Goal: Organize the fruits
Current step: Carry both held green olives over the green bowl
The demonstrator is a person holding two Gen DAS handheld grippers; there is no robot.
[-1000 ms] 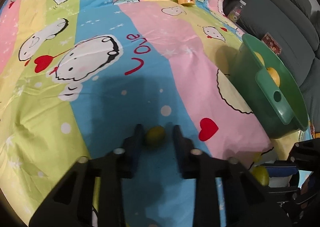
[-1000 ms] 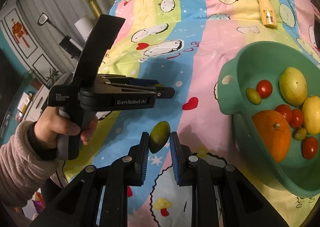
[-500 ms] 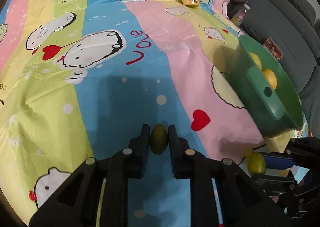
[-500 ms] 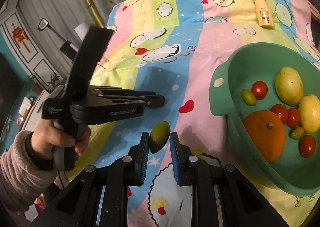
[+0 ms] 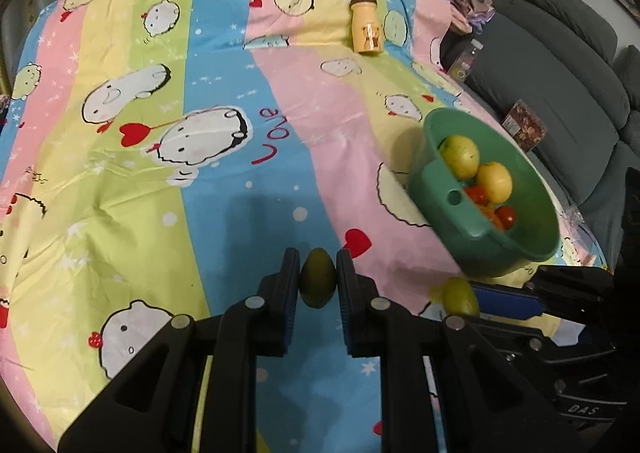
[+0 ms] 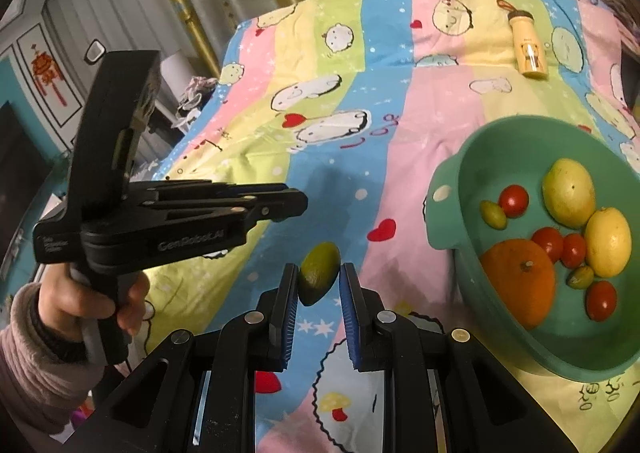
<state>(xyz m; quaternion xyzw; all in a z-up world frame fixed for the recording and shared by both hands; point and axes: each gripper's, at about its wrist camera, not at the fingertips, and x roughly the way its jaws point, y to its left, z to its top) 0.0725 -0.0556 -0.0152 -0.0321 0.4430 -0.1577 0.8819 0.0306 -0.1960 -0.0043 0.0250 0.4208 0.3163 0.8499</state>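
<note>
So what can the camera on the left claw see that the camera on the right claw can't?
Only the left view shows the grey sofa beside the bed, and the left claw squeezing a green fruit.

Only the right view shows the hand gripping the left claw's handle, the orange in full, and the small green fruits lying in the bowl.

Both show the green bowl, the lemons, the cartoon sheet, the yellow bottle and the right claw pinching its own green fruit.
</note>
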